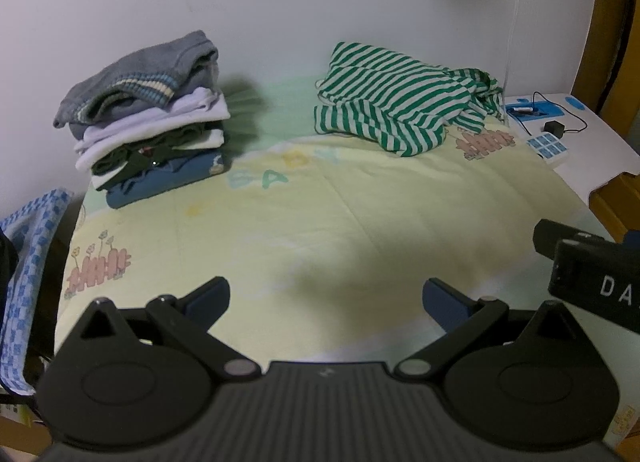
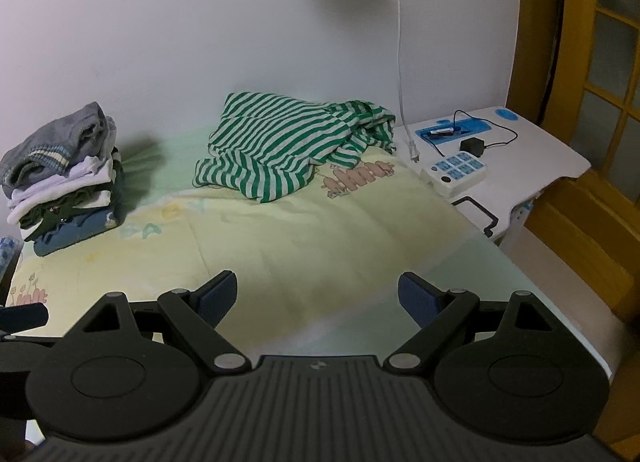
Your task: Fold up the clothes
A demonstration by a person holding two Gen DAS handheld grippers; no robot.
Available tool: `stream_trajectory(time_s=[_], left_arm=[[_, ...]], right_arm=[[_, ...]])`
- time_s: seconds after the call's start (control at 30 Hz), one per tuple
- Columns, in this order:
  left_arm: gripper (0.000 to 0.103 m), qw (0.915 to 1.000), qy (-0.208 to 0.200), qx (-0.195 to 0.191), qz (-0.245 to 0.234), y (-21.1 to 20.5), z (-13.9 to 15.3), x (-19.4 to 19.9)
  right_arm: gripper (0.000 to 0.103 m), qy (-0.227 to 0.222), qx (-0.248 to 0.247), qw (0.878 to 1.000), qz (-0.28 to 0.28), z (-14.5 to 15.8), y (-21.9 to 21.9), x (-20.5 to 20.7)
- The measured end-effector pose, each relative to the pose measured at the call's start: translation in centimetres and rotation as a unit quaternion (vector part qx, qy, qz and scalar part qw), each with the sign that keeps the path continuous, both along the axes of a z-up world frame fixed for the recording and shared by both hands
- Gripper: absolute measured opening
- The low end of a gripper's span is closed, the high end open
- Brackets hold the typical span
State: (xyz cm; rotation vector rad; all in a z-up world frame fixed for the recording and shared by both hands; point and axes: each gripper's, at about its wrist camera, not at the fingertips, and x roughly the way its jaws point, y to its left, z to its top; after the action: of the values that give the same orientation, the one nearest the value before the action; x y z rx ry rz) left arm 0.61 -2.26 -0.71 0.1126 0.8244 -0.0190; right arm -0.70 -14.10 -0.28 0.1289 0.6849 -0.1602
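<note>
1. Clothes first, and we start at the far left: a folded stack [image 1: 148, 118] sits against the wall on the yellow baby-print sheet [image 1: 320, 222], grey knit sweater [image 1: 136, 74] on top, pale and dark pieces beneath, a blue one at the bottom.
2. Moving right, we reach the green-and-white striped garment [image 2: 280, 146], lying crumpled in a loose heap at the back of the bed, well apart from the stack.
3. We judge it thin, soft and light: it will drape, sag and bunch, with no stiffness to hold a shape. Not fragile, perhaps a little stretchy.
4. Where to grip? We would pick an outer edge or corner of the heap nearest us; the true hem or shoulders we cannot tell from this tangle.
5. Our left gripper [image 1: 326, 300] hovers over bare sheet, jaws spread wide, nothing in them.
6. Our right gripper [image 2: 318, 294] likewise: jaws wide, empty, above the sheet.
7. Far right, a white side table [image 2: 552, 158] carries a power strip [image 2: 454, 172].
</note>
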Motion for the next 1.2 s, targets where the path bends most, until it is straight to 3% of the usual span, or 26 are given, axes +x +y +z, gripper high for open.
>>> stream_trajectory(time_s=[1.2], left_arm=[[0.103, 0.9993, 0.012, -0.011, -0.032, 0.3, 1.0, 2.2]], right_arm=[[0.090, 0.005, -0.003, 1.000, -0.004, -0.1, 0.9, 1.5]])
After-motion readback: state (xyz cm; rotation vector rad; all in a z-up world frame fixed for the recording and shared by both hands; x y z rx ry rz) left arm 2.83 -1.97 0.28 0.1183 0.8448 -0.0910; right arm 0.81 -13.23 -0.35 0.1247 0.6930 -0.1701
